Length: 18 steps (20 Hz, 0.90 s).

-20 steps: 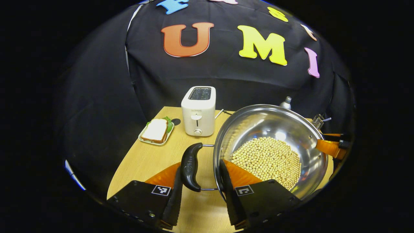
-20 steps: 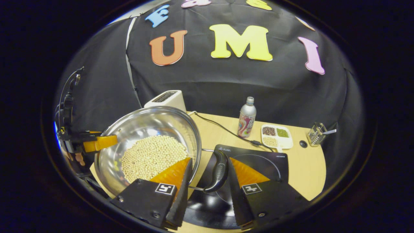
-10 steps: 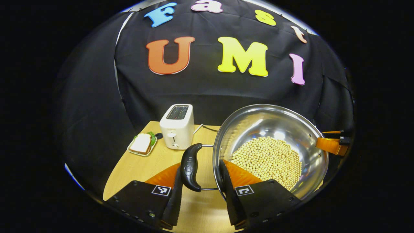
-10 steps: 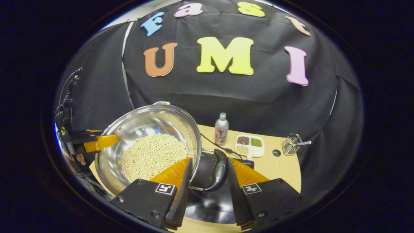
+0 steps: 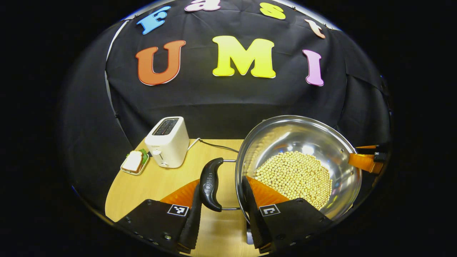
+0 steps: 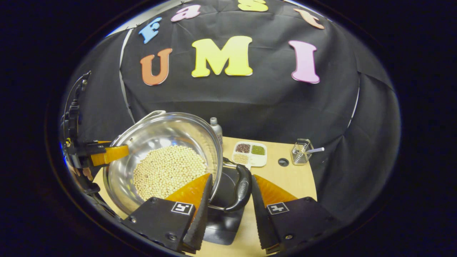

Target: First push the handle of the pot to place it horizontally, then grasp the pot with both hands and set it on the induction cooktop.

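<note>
I hold the bean-filled pot (image 5: 303, 139) off the counter (image 5: 157, 182), my left gripper (image 5: 221, 182) and right gripper (image 6: 232, 176) each with fingers clamped across a side handle and rim, the induction cooktop (image 6: 223, 223) beneath my right fingers, the handles' embossed marks unreadable.

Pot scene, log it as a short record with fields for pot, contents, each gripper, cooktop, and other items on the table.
pot: steel pot, gripped at both side handles
contents: pale beans
left gripper: fingers straddle the black left handle
right gripper: fingers straddle the black right handle
cooktop: black induction cooktop, beneath the right handle
other: toaster, sandwich plate, bottle, sectioned dish, wire holder
</note>
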Available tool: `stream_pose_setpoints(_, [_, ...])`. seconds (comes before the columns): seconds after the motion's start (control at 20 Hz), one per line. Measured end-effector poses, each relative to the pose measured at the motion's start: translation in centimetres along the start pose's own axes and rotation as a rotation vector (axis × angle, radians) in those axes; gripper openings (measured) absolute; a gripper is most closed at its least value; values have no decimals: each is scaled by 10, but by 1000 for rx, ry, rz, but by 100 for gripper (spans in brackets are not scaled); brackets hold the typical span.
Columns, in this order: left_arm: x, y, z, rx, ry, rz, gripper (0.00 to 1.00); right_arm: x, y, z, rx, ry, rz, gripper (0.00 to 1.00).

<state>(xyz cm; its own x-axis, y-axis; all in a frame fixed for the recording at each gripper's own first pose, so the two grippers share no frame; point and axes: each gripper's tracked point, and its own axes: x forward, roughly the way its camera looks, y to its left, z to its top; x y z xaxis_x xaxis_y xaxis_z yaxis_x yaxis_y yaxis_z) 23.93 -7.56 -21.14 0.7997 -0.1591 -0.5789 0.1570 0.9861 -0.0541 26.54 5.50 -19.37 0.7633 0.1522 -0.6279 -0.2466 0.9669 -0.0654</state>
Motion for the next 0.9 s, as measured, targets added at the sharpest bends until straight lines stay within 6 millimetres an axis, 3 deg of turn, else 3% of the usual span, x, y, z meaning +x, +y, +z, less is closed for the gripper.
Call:
stream_pose_setpoints(0.25, [22, -22, -17, -4, 40, -16, 57, 19, -25, -20, 32, 30, -4, 61])
stream_pose_setpoints(0.55, [53, -32, -34, 0, 77, -17, 57, 50, -41, -40, 64, 71, 0, 61])
stream_pose_setpoints(0.9, [96, -37, -69, -49, 112, -40, 57, 88, -53, -65, 56, 80, -23, 61])
